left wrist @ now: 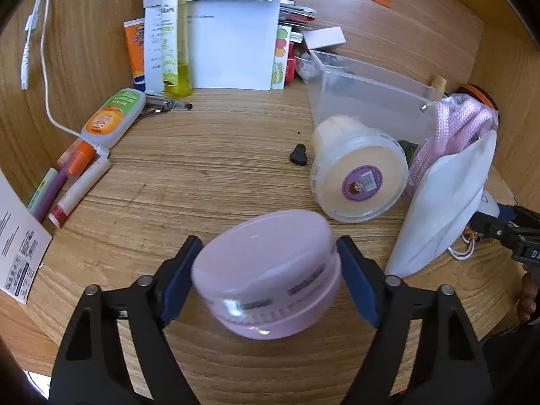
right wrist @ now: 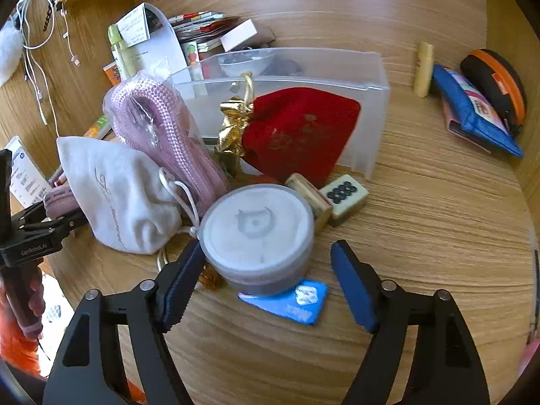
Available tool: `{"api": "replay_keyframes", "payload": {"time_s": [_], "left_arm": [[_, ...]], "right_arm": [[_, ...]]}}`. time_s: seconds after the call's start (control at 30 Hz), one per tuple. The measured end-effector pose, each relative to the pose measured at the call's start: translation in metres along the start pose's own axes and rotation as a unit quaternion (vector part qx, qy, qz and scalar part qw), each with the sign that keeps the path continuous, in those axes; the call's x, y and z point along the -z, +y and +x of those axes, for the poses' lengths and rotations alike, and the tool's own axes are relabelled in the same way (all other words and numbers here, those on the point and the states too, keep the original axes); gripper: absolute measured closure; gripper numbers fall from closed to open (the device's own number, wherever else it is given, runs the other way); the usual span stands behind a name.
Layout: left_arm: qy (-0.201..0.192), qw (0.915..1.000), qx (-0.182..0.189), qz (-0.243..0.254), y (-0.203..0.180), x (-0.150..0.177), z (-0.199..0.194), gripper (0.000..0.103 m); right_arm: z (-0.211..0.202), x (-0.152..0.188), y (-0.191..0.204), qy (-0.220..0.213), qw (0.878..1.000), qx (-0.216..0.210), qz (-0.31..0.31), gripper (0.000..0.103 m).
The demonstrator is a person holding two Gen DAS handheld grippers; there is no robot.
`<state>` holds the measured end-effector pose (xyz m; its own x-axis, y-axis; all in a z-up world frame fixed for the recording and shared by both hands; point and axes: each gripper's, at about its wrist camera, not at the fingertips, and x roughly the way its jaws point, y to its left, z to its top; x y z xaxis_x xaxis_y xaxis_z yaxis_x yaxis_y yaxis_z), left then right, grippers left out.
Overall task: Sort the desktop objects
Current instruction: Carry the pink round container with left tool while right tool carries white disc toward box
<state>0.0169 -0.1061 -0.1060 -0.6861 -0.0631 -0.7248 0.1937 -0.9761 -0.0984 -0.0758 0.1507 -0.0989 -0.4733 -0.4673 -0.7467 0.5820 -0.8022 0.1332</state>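
The left claw [left wrist: 270,276] straddles one pink jar [left wrist: 266,276], tilted, pads apparently just clear of its sides, while the right claw [right wrist: 266,276], half open and empty, frames one grey tin [right wrist: 256,239] on the counter [right wrist: 422,219]. Both look mid-pick; next, each must close squarely, then carry toward the single clear bin [right wrist: 371,101]; two tiles [right wrist: 341,197] lie beside the tin

Lilac jar [left wrist: 266,270], red pouch [right wrist: 300,131]
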Motion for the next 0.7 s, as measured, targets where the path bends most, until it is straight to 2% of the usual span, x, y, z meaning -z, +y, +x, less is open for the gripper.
{"api": "replay_keyframes", "payload": {"time_s": [0.07,0.2,0.47,0.7], "left_arm": [[-0.002,1.0,-0.001,-0.004,0.002,0.001,-0.001,0.031],[-0.008,0.9999,0.0,-0.008,0.001,0.001,-0.002,0.039],[-0.014,0.9998,-0.002,-0.014,0.002,0.0,-0.006,0.039],[-0.043,0.999,-0.002,-0.015,0.0,-0.009,-0.025,0.039]], "right_arm": [[0.005,-0.001,0.002,0.005,1.0,-0.005,0.0,0.038],[0.009,0.002,0.004,0.008,1.0,0.003,-0.003,0.039],[-0.004,0.007,0.006,-0.006,1.0,0.021,-0.003,0.039],[-0.03,0.006,0.0,-0.032,0.999,0.039,0.004,0.041]]}}
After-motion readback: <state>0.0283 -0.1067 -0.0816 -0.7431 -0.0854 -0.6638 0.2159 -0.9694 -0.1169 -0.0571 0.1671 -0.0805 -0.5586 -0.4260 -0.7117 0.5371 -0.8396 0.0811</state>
